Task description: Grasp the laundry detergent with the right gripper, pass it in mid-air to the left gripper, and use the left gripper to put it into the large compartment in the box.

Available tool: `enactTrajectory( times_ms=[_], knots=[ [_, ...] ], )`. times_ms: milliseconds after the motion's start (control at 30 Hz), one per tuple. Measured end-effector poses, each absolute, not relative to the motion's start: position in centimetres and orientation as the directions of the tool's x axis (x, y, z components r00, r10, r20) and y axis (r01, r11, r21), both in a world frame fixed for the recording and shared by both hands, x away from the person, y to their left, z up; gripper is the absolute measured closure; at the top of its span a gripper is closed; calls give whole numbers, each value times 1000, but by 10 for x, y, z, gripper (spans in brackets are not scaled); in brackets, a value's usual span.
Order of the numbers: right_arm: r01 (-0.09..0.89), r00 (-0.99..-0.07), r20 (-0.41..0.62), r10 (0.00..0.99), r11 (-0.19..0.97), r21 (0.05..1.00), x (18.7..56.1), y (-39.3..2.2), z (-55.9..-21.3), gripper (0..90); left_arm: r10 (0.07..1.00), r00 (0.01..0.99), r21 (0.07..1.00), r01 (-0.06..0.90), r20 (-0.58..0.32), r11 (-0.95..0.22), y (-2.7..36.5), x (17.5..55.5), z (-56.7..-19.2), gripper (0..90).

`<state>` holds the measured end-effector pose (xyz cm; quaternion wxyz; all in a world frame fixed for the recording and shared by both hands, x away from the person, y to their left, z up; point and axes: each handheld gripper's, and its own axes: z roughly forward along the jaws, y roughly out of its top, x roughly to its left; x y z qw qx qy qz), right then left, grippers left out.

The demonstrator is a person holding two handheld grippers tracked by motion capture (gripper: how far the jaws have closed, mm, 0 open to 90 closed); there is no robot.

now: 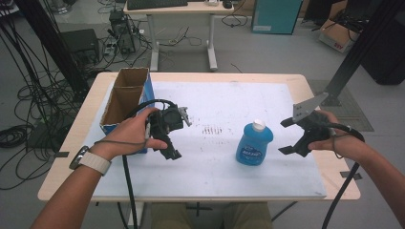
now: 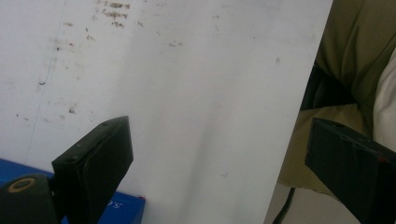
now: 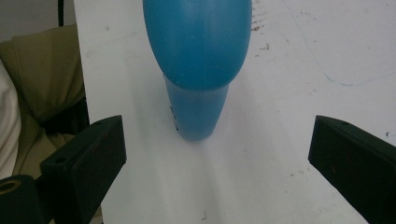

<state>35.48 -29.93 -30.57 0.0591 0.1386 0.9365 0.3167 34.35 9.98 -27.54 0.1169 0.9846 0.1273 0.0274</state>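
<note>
High view: my two grippers hover over the white mat with the blue bottle between them.

My right gripper [image 1: 286,136] is held just to the right of the blue bottle [image 1: 254,144], jaws spread wide and nothing between them; in the right gripper view the bottle [image 3: 198,65] stands upright on the white mat [image 3: 289,93] straight ahead, centred between the jaws but apart from both. My left gripper [image 1: 173,151] hangs over the mat's left part, well apart from the bottle and just beside the open cardboard box [image 1: 125,98] with blue sides. In the left gripper view its jaws are also released, spread over bare mat [image 2: 187,93].
</note>
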Motion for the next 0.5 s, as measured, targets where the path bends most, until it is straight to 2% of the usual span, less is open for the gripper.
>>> enactTrajectory(
  times_ms=[500],
  knots=[
    [191,-962,-22,273,727,659,357,-298,-316,50,261,965,234,250,18,-940,99,344,-278,82]
  ],
)
